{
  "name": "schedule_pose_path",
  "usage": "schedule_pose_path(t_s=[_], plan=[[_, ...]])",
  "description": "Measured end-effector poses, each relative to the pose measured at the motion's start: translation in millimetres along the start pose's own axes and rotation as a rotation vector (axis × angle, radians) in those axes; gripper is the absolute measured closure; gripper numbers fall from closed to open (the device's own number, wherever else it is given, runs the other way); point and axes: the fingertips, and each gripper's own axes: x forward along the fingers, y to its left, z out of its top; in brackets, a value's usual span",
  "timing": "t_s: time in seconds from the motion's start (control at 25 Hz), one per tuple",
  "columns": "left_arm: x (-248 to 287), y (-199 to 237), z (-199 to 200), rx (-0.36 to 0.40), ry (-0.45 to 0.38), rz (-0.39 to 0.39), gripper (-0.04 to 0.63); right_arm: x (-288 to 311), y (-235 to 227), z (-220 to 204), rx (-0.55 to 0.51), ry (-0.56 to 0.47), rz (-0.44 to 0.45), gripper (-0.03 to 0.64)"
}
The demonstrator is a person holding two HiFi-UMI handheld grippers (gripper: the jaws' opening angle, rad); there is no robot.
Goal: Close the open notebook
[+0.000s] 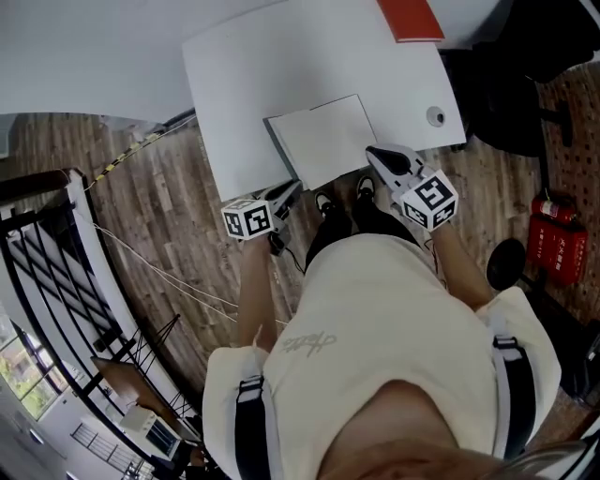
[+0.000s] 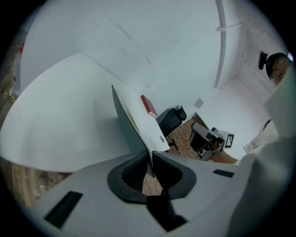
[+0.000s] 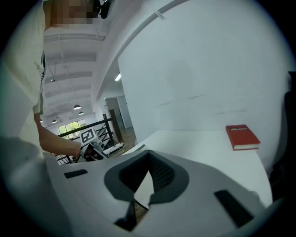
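The notebook (image 1: 323, 139) lies at the near edge of the white table (image 1: 234, 84), white page up. Its left half stands raised, seen edge-on as a thin dark cover (image 2: 128, 124). My left gripper (image 1: 289, 193) (image 2: 150, 153) is shut on the lower edge of that cover, holding it up off the table. My right gripper (image 1: 375, 155) (image 3: 149, 152) sits at the notebook's near right corner. Its tips meet, and I see nothing between them; only white paper shows behind the jaws. Each gripper appears in the other's view: the right gripper (image 2: 208, 139) and the left gripper (image 3: 92, 148).
A red book (image 1: 410, 19) (image 2: 149, 105) (image 3: 242, 136) lies at the table's far right. A round cable hole (image 1: 436, 116) is near the right edge. A black office chair (image 1: 516, 84) and a red fire extinguisher (image 1: 555, 239) stand to the right. A black railing (image 1: 56, 281) runs at left.
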Motion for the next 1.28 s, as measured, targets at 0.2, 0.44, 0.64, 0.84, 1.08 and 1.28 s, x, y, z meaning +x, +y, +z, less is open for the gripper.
schedule_pose_path(t_s=[0.2,0.44,0.64,0.84,1.08,1.28], plan=[[17.4,-29.3,10.1,0.072,0.022,0.015,0.545,-11.2,-11.7,3.0,0.014,-0.043,-0.022,0.609],[33.7,-47.8,10.1,0.089,0.042,0.006,0.543,-29.5,-21.0,-3.2,0.026,-0.076,-0.058,0.609],[49.6,-63.4,8.7,0.124,0.069,0.003,0.545,-45.7,-30.1,-13.6,0.042,-0.078,-0.079,0.609],[65.8,-73.3,8.8,0.141,0.080,0.008,0.545,-56.0,-40.2,-18.1,0.051,-0.081,-0.095,0.609],[88.1,-79.2,6.9,0.146,0.104,0.017,0.554,-66.2,-51.5,-23.9,0.070,-0.083,-0.105,0.609],[104.5,-82.8,2.9,0.143,0.132,0.021,0.555,-76.4,-60.0,-25.7,0.086,-0.087,-0.123,0.609]])
